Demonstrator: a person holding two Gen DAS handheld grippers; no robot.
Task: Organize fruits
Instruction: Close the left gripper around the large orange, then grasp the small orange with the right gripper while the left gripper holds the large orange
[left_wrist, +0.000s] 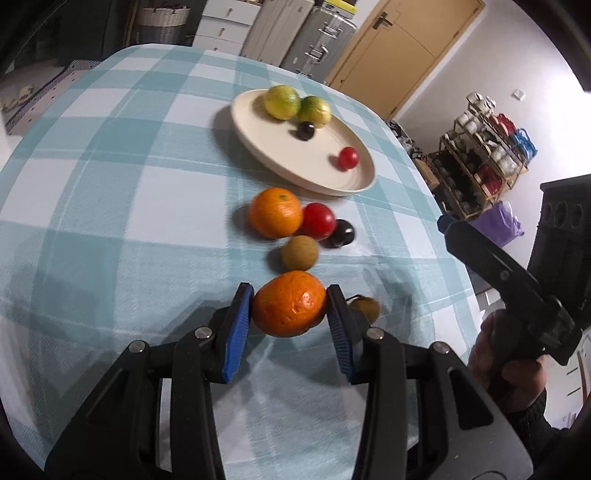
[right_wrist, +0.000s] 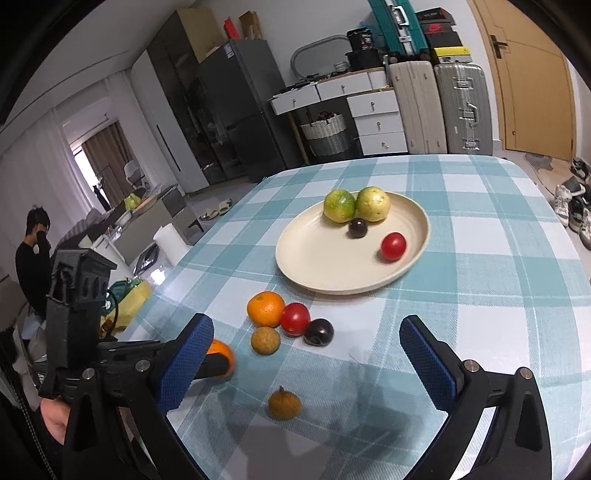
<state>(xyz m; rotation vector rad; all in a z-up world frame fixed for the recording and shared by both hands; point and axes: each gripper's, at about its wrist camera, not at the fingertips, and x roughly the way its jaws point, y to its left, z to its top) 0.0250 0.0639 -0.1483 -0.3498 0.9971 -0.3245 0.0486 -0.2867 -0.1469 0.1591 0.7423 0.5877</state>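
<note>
My left gripper (left_wrist: 290, 308) is shut on an orange mandarin (left_wrist: 289, 303) just above the checked tablecloth. Beyond it lie a brown fruit (left_wrist: 300, 252), a second mandarin (left_wrist: 275, 217), a red tomato (left_wrist: 318, 220) and a dark plum (left_wrist: 341, 233). A small brown fruit (left_wrist: 365, 309) sits beside the right finger. The cream plate (left_wrist: 258, 146) holds two green citrus (left_wrist: 282, 101), a dark plum (left_wrist: 306, 130) and a red tomato (left_wrist: 348, 158). My right gripper (right_wrist: 306, 358) is open and empty above the cloth; the small brown fruit (right_wrist: 284, 405) lies between its fingers, lower down.
The table (right_wrist: 480, 258) is covered by a teal checked cloth. Suitcases (right_wrist: 461, 107), drawers and a basket stand behind it. A shelf rack (left_wrist: 480, 155) stands off the table's right side. A person (right_wrist: 33, 251) sits at far left.
</note>
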